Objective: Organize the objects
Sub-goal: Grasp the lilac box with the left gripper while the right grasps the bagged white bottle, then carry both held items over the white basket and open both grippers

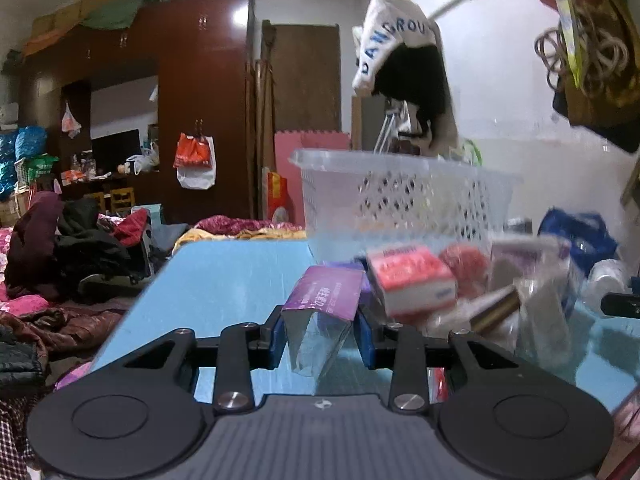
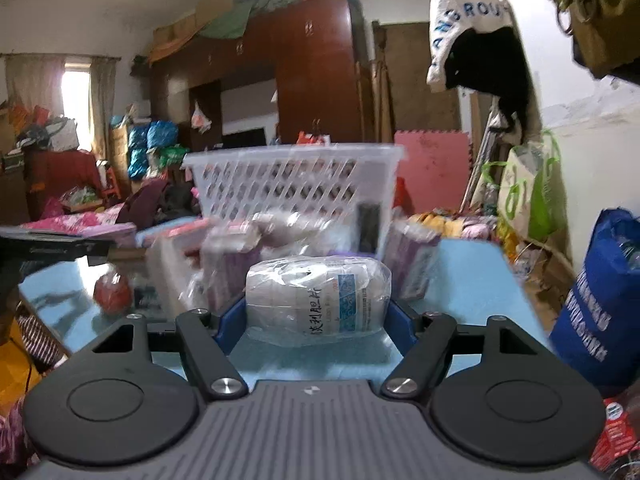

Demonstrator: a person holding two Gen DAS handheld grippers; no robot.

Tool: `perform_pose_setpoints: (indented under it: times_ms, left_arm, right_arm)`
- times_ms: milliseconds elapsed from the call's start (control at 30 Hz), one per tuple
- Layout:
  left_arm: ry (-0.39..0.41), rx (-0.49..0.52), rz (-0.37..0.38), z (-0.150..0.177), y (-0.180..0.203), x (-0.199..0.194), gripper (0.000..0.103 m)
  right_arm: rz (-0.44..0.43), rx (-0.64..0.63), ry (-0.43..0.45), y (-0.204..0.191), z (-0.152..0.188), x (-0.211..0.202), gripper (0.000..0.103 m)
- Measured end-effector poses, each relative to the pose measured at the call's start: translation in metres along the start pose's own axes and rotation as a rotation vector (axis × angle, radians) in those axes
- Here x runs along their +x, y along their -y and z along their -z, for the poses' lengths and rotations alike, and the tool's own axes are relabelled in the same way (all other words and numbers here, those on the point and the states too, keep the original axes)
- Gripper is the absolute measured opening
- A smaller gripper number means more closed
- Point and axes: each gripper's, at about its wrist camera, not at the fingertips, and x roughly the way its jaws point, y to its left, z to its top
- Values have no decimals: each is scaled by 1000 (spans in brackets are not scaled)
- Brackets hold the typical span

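Glossy purple carton (image 1: 320, 304) — crinkly wrapped bottle (image 2: 318, 300).

Both wrist cameras look low and nearly level across the blue desk (image 1: 224, 280), close to it; both views share the white basket (image 1: 400, 192) and brown wardrobe (image 2: 316, 72).

1 white perforated plastic basket (image 1: 400, 196); 1 purple cardboard carton (image 1: 324, 300); 1 red-and-white carton (image 1: 412, 280); 1 plastic-wrapped white bottle (image 2: 320, 300); 1 red ball (image 2: 113, 292).

Boxes (image 1: 408, 280) before basket (image 1: 400, 196), all on table (image 1: 224, 280).
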Motion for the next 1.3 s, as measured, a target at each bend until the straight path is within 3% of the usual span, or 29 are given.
perform_pose_setpoints:
  times_ms: [233, 400, 500, 633, 800, 833, 867, 900, 967, 1000, 1133, 1233, 1300]
  left_arm:
    - [80, -26, 59, -47, 5, -2, 40]
    - [88, -18, 102, -98, 17, 27, 40]
    - [59, -23, 108, -127, 22, 62, 40]
    - [-46, -49, 91, -148, 26, 115, 40]
    - [-84, -73, 97, -147, 26, 141, 45]
    - [-77, -84, 101, -147, 24, 141, 50]
    - [-74, -98, 105, -148, 22, 141, 66]
    - [-72, -109, 110, -148, 20, 140, 75]
    - [-60, -107, 118, -147, 20, 134, 76]
    - [-58, -95, 117, -146, 20, 129, 76]
    - [-19, -72, 131, -132, 18, 94, 76]
    - [13, -17, 162, -103, 16, 55, 78]
    - [45, 1, 158, -75, 14, 28, 85]
  right_arm:
    - [-27, -26, 67, 4, -58, 10, 74]
    - [-21, -83, 54, -4, -111, 53, 74]
    - [-16, -86, 13, -4, -137, 94, 74]
    - [25, -91, -50, -1, -147, 138, 74]
    - [41, -75, -106, 7, -144, 161, 75]
    - [36, -76, -101, 7, -143, 158, 76]
    - [32, -76, -95, 7, -143, 154, 77]
    - [29, -79, -94, 7, -144, 151, 79]
    - [22, -96, -80, 2, -144, 141, 95]
    - [23, -110, -66, 1, -146, 135, 98]
    - [-8, -117, -30, 1, -140, 98, 103]
    - [10, -126, -31, 5, -122, 65, 103]
    - [44, -121, -49, 10, -108, 53, 103]
